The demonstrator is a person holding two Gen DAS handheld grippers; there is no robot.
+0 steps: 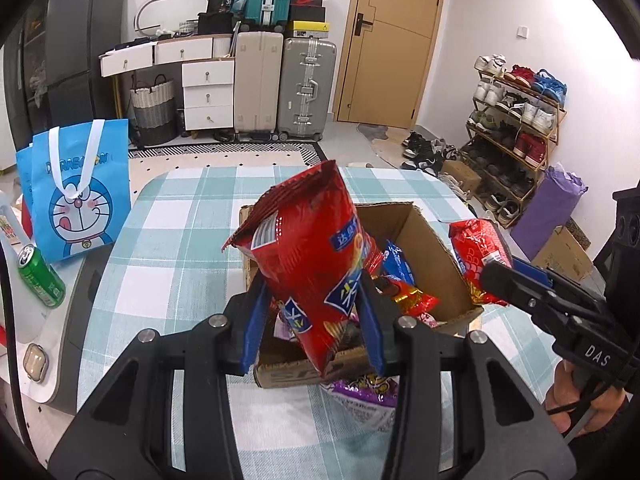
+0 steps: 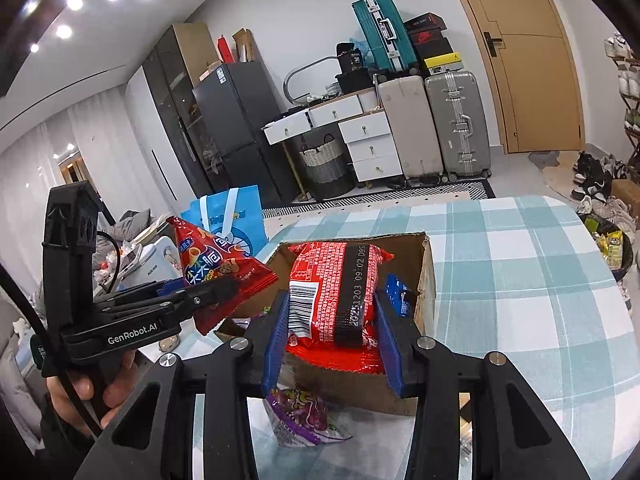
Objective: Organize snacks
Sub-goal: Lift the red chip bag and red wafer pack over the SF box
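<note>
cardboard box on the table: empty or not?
Not empty. The cardboard box is open-topped, with a blue packet and other wrappers inside.

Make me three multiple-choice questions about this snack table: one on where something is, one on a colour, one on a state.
1. Where does the purple snack packet lie?
A. on the checked tablecloth in front of the cardboard box
B. inside the blue tote bag
C. on the shoe rack

2. What colour is the drink can beside the cartoon tote bag?
A. red
B. green
C. silver

3. What is the left tool doing?
A. hanging open and empty
B. resting flat on the table
C. clamping a red snack bag

Answers: 1 A, the packet sits on the cloth against the box's near wall. 2 B, its body is green. 3 C, both blue pads press the bag's sides.
</note>
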